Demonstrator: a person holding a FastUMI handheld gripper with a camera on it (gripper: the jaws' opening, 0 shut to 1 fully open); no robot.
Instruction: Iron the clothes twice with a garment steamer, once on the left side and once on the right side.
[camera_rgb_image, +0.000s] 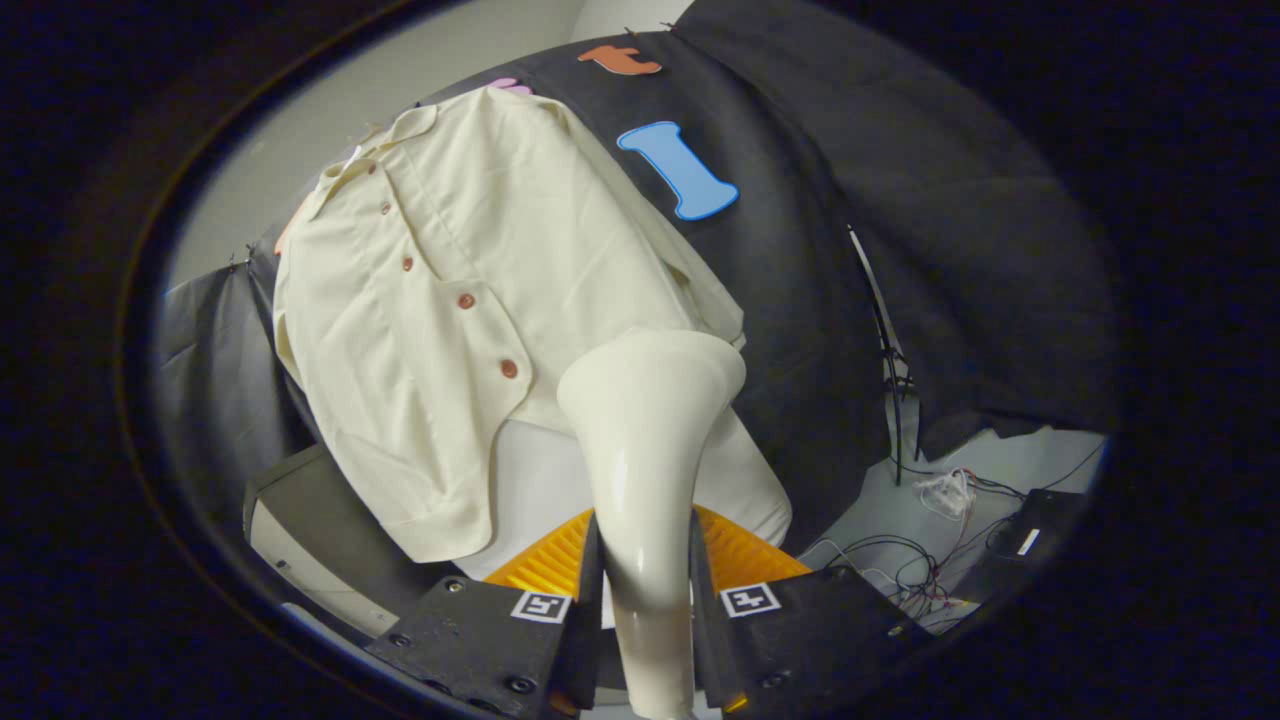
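My gripper (645, 590) is shut on the cream garment steamer (648, 450), both fingers pressing its narrow handle. The steamer's wide head flares out beyond the fingers and sits at the lower hem of a cream button-up shirt (450, 300), on the side right of the button row. The shirt hangs on a white mannequin torso (545, 480) against the black cloth wall. A row of brown buttons (465, 300) runs down its front. Whether the head touches the fabric I cannot tell.
A dark box-like stand (320, 510) sits below the shirt's left side. Loose cables (920, 570) and a dark device (1030, 540) lie on the grey floor to the right. Black cloth drapes behind and to the right.
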